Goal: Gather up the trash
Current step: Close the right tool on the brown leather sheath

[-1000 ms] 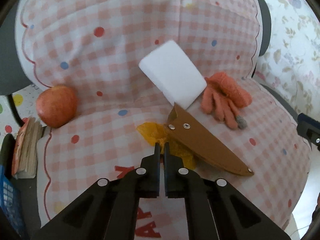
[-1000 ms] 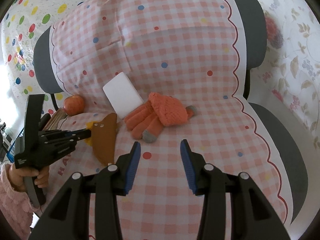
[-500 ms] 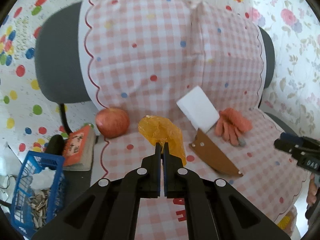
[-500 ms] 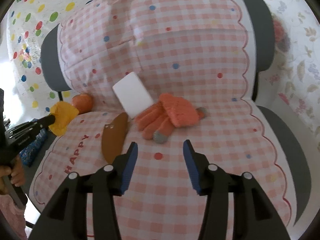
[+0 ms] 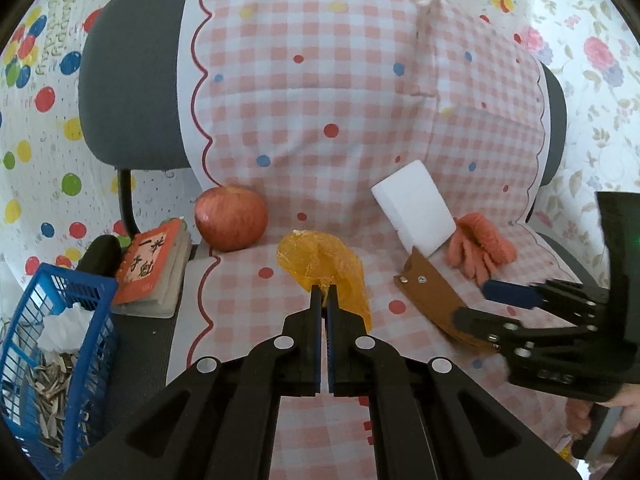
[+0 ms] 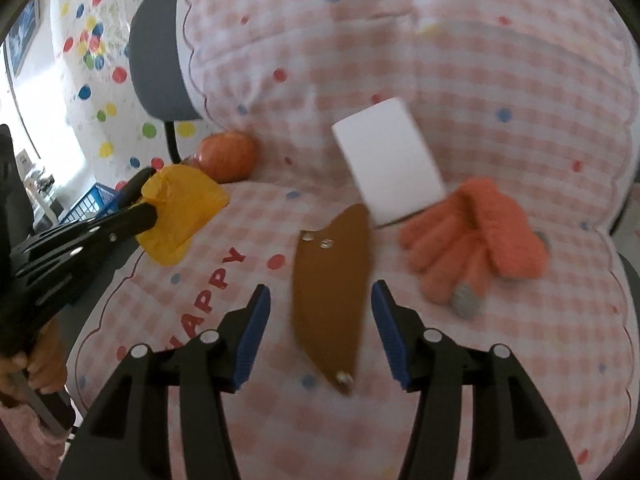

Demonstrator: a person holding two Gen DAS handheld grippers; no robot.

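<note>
The left gripper (image 5: pixel 324 294) pinches the orange wrapper (image 5: pixel 320 266), while the right gripper (image 6: pixel 318 320), jaws just widening, straddles the brown sheath (image 6: pixel 332 280) untouched.

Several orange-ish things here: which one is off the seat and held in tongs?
The crumpled yellow-orange wrapper, pinched in the left tongs. The apple, orange glove and brown sheath lie on the seat.

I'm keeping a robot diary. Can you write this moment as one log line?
left tongs: shut on yellow wrapper, lifted | right tongs: open, just widening, over brown sheath | blue basket: left
</note>
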